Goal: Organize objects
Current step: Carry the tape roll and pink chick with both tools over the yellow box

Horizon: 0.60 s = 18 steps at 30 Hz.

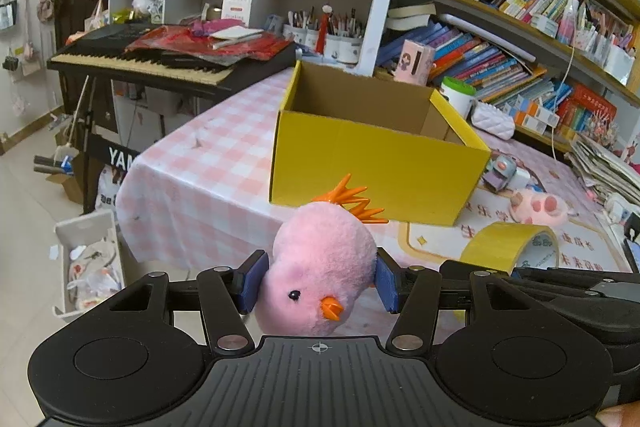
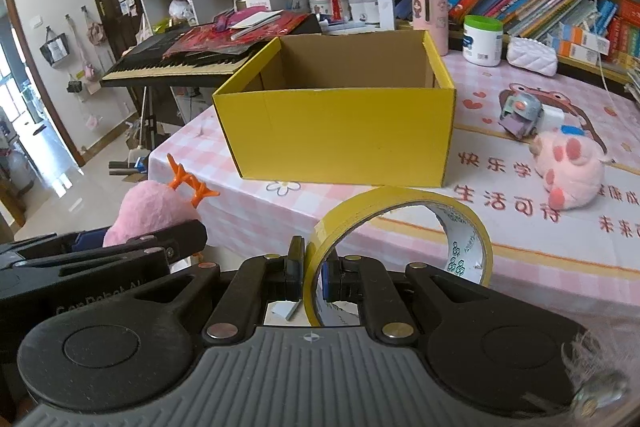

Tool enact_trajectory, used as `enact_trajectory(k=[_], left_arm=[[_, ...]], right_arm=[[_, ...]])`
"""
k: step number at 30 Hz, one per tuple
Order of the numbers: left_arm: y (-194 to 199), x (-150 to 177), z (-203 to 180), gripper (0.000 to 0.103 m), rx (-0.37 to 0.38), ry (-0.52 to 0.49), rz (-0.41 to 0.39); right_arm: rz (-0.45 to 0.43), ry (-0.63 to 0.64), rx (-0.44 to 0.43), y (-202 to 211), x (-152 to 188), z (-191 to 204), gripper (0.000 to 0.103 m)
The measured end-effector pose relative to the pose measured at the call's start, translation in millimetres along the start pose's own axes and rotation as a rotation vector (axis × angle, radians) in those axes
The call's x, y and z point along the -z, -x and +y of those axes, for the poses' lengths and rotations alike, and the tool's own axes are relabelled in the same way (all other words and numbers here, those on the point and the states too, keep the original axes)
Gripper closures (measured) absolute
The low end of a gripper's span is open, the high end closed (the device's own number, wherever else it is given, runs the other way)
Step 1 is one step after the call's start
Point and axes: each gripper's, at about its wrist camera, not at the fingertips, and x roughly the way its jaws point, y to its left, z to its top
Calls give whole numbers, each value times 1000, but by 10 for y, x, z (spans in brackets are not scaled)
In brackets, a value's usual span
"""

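We hold two things in front of the yellow box (image 2: 336,131), which stands open-topped on the pink checked table (image 1: 208,179). Our left gripper (image 1: 320,285) has its jaws part-way apart, its blue pads (image 1: 254,283) pressed against both sides of a pink chick toy (image 1: 320,267) with orange feet pointing at the box. Our right gripper (image 2: 310,273) has its jaws nearly together, pinching the band of a yellow tape roll (image 2: 400,247) that stands upright, its hole facing the box. Both grippers point slightly downward at the box, side by side, the left one nearer the table's edge. To the right of the box lie a pink pig toy (image 2: 572,171) and a small grey toy (image 2: 520,115); behind its right corner stands a white jar (image 2: 482,41).
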Motion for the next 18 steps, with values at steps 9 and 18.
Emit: enact_trajectory(k=[9,18], left_arm=[[-131,-452,-39,48,-9,-27,-127],[-482,-872,-196,48,-26,-37,-183]], right_arm=[[-141,45,9,-154,-561,-76,95],[-237,135,-9,-475,-1265,-240,95]])
